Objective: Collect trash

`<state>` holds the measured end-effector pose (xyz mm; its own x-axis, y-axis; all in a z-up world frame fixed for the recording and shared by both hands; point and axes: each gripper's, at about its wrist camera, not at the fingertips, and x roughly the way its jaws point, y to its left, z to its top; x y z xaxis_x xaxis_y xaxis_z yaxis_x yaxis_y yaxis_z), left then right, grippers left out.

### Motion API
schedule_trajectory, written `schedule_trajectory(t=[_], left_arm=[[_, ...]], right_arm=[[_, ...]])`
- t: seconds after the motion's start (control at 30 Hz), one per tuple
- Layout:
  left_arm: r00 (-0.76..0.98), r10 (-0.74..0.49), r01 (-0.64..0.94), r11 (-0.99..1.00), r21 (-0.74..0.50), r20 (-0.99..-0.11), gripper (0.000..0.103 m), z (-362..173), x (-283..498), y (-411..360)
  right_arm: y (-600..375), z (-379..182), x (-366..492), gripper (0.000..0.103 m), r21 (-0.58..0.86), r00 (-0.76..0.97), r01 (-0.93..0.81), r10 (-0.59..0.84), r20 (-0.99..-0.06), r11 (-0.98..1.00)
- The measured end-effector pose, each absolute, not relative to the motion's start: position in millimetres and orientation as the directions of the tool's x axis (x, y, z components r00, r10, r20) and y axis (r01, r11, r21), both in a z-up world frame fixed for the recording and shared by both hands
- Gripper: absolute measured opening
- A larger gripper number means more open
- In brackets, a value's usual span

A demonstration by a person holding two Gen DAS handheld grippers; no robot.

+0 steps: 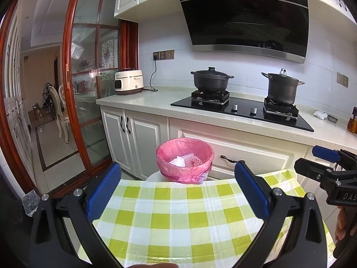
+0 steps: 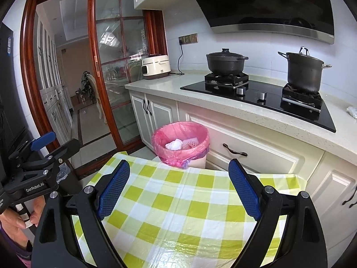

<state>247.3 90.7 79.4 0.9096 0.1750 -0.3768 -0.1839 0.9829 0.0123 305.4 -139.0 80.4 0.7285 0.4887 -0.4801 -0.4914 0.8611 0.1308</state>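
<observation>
one pink-lined bin [image 1: 184, 159] holding white trash [image 1: 177, 161].

The left gripper [image 2: 48, 146] body carries the white lettering "GenRobot.AI". The right gripper [image 1: 321, 158] body shows the partial white lettering "DAS", cut off at the frame edge.

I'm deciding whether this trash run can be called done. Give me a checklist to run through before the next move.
1. Left gripper empty and open: ok.
2. Right gripper empty and open: ok.
3. Bin upright beyond the table's far edge, pink liner over the rim: ok.
4. Trash inside the bin, a white wad and a pink piece: ok.
5. Tablecloth free of trash: ok where visible; the near part is hidden.
6. White crumpled item on the counter right of the stove, trash or not: cannot tell.
</observation>
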Motion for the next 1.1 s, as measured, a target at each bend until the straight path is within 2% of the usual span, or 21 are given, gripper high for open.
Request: schedule_trajectory(t=[1.1], left_arm=[[0.904,0.143,-0.162,0.987,-0.012,-0.402,0.098,75.4,239.8,95.1]], right_arm=[[-129.5,76.8,298.3,0.085,0.112,0.725,-0.503,0.489,-0.485,0.857]])
